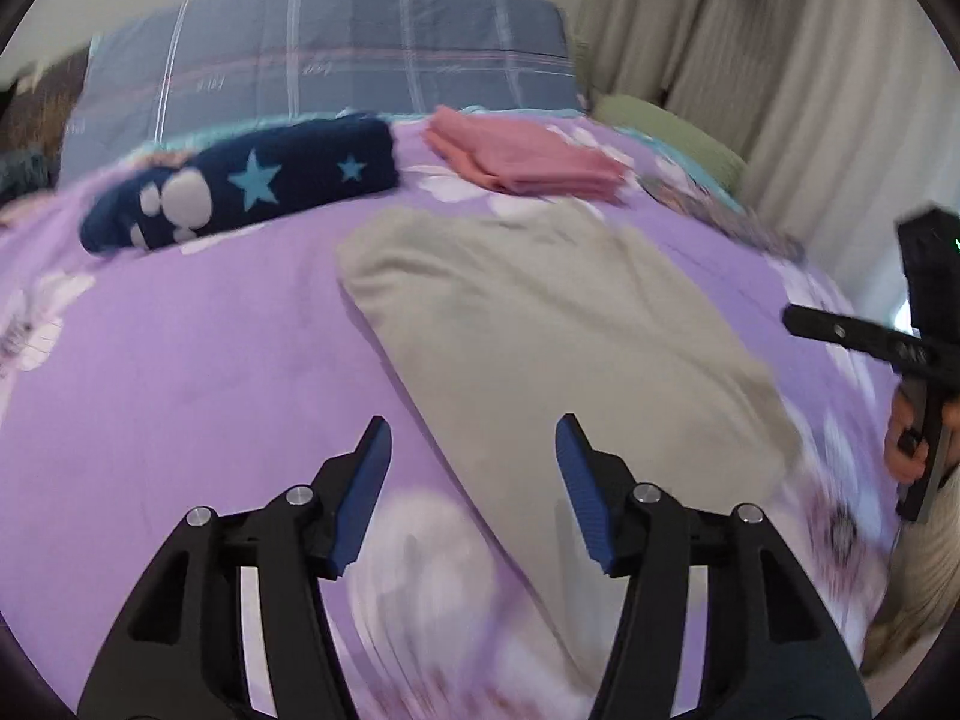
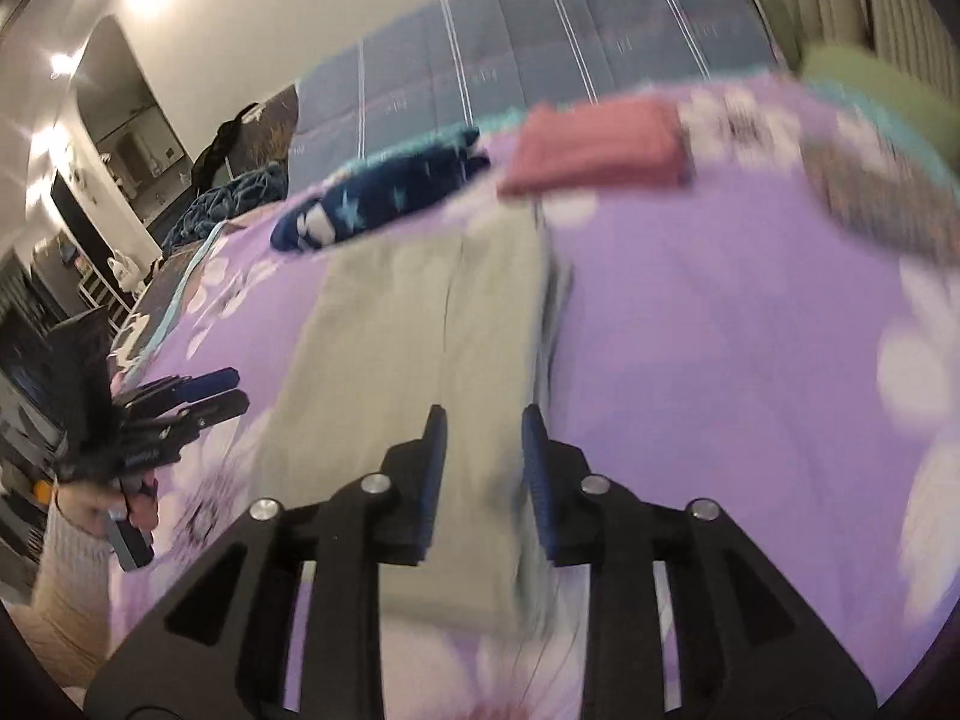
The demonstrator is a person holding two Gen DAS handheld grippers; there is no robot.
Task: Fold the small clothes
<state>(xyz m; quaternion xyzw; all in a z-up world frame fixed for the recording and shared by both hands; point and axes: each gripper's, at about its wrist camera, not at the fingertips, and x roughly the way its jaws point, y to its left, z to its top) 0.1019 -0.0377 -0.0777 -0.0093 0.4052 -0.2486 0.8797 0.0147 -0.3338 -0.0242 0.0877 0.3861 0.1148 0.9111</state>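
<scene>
Two grippers' fingers spread, empty — left gripper (image 1: 474,450), right gripper (image 2: 483,438) — above beige garment (image 1: 540,324), no legible writing

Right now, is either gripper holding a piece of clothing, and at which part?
Nothing is held. The left gripper is open above the grey garment, and the right gripper is also open over its edge, with no cloth between the fingers.

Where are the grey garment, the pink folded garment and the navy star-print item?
grey garment (image 1: 540,330): left wrist view, middle of its flat top.
pink folded garment (image 1: 528,159): left wrist view, centre of its top layer.
navy star-print item (image 1: 258,186): left wrist view, on the larger star.
</scene>
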